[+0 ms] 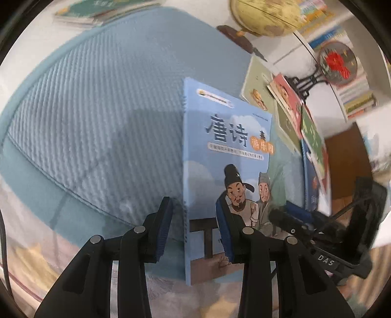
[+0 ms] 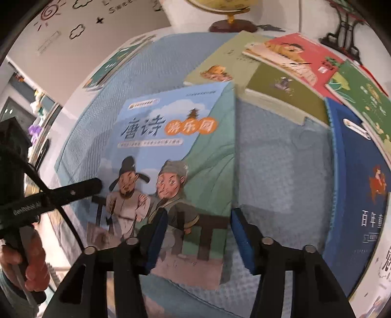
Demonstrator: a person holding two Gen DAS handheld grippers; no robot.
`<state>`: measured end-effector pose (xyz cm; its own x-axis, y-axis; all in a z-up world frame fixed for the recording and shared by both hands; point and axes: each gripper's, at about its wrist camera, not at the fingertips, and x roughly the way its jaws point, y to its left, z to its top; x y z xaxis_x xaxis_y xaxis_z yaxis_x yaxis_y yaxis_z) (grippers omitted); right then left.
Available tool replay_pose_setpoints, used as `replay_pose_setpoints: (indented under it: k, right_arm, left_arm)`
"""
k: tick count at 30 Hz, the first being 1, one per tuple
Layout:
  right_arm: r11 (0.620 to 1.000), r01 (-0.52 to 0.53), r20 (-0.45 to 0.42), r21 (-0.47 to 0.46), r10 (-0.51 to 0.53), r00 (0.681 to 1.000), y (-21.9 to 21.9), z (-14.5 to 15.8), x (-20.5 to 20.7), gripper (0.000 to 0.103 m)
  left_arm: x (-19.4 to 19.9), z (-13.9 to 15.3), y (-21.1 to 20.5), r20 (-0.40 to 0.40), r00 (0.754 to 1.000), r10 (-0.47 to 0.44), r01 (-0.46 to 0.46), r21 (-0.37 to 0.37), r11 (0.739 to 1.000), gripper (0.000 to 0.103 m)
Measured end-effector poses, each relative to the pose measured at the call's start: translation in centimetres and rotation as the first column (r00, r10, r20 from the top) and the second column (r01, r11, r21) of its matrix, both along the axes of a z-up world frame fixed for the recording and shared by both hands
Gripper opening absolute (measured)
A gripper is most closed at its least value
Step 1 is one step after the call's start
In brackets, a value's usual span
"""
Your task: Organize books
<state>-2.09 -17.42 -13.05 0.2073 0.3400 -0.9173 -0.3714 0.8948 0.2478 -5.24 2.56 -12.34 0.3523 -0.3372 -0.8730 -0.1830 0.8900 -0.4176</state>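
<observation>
At the bottom of each view the black tongs with blue ribbed pads bracket a glossy pale-blue book (image 1: 227, 156): the left gripper (image 1: 195, 230) straddles its spine edge, the right gripper (image 2: 198, 239) its opposite edge, both partly open, though I cannot tell whether the pads press. The book lies on a ribbed blue mat (image 1: 97, 102). Beyond, at upper right, overlapping paperbacks (image 2: 288, 80) fan out below a round globe (image 1: 266, 14).

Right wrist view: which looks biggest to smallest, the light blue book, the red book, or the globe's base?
1. light blue book, though it is nearest the camera
2. red book
3. globe's base
</observation>
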Motion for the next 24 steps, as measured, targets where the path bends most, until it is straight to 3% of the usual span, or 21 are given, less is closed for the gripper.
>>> replay_pose_setpoints:
  k: [2,4,6,9,13,15,18,21,24]
  right_arm:
    - [1.000,-0.010,-0.005,0.009,0.010,1.000,0.3,0.0,-0.3,0.050]
    - [1.000,0.006,-0.013,0.019,-0.006,1.000,0.2,-0.1,0.0,0.050]
    - [0.999,0.022,-0.021,0.042,-0.021,1.000,0.0,-0.2,0.1,0.050]
    - [0.998,0.045,-0.023,0.047,-0.044,0.999,-0.7,-0.2,-0.1,0.050]
    - [0.992,0.084,-0.042,0.089,-0.081,0.996,-1.5,-0.3,-0.2,0.053]
    - [0.989,0.099,-0.051,0.109,-0.094,0.994,-1.8,-0.3,-0.2,0.054]
    - [0.987,0.107,-0.052,0.117,-0.101,0.994,-1.8,-0.3,-0.2,0.055]
    - [0.989,0.100,-0.044,0.113,-0.095,0.994,-1.6,-0.3,-0.3,0.056]
    - [0.988,0.100,-0.048,0.116,-0.095,0.994,-1.2,-0.4,-0.1,0.058]
  left_arm:
    - [0.2,0.4,-0.5,0.003,0.999,-0.043,0.042,0.042,0.998,0.035]
    - [0.1,0.4,-0.3,0.009,0.999,-0.046,0.046,0.025,0.999,0.035]
    - [0.0,0.4,0.5,0.019,0.999,-0.032,0.033,-0.045,0.998,0.035]
    - [-0.7,1.7,1.7,0.096,0.995,-0.006,0.024,-0.186,0.982,0.035]
    - [-1.0,3.8,2.1,0.192,0.981,0.003,0.066,-0.354,0.933,0.035]
    - [-0.8,3.4,1.9,0.186,0.983,0.007,0.058,-0.343,0.938,0.035]
    - [-0.4,1.7,0.8,0.136,0.991,-0.009,0.041,-0.231,0.972,0.035]
    - [-0.4,0.0,-0.1,0.092,0.996,-0.004,0.026,-0.243,0.970,0.022]
    - [-0.3,-0.8,-1.3,0.078,0.997,-0.009,0.029,-0.261,0.965,0.021]
